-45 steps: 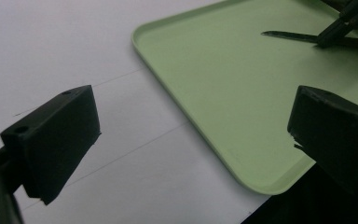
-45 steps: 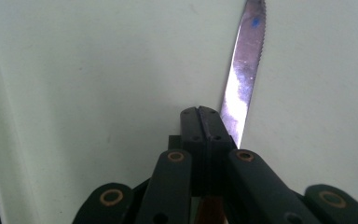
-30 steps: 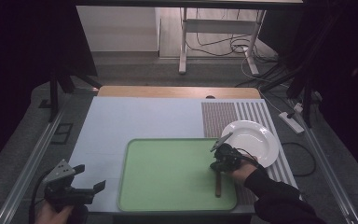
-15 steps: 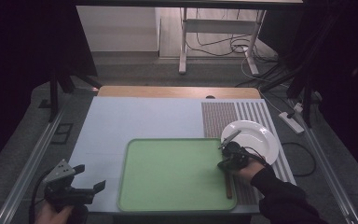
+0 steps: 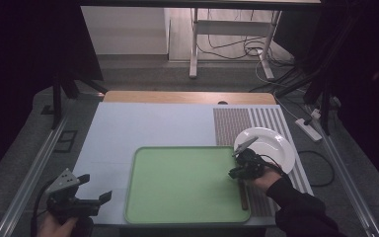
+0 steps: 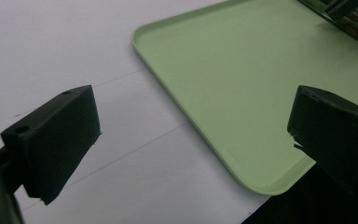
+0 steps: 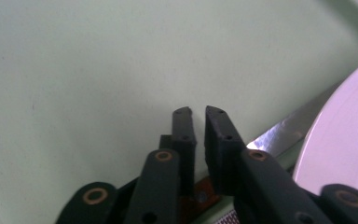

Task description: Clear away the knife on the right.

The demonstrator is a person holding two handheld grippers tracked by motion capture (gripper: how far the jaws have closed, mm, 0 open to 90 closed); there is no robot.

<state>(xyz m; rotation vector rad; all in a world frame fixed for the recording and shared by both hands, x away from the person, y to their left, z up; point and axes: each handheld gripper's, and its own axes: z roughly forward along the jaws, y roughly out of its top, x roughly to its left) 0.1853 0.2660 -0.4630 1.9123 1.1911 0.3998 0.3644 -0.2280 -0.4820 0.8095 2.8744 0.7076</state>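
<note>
High view overhead, gripper views close, sharing green tray [image 5: 187, 185]

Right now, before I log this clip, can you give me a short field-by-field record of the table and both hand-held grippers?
surface: pale table top with a ribbed strip along its right side
tray: green tray, bare, near the front edge
plate: white plate, right of the tray
knife: knife with a brown handle, lying along the tray's right edge, blade toward the plate
left hand-held gripper: open, above the table left of the tray, holding nothing
right hand-held gripper: jaws nearly closed over the knife; grip cannot be told
</note>
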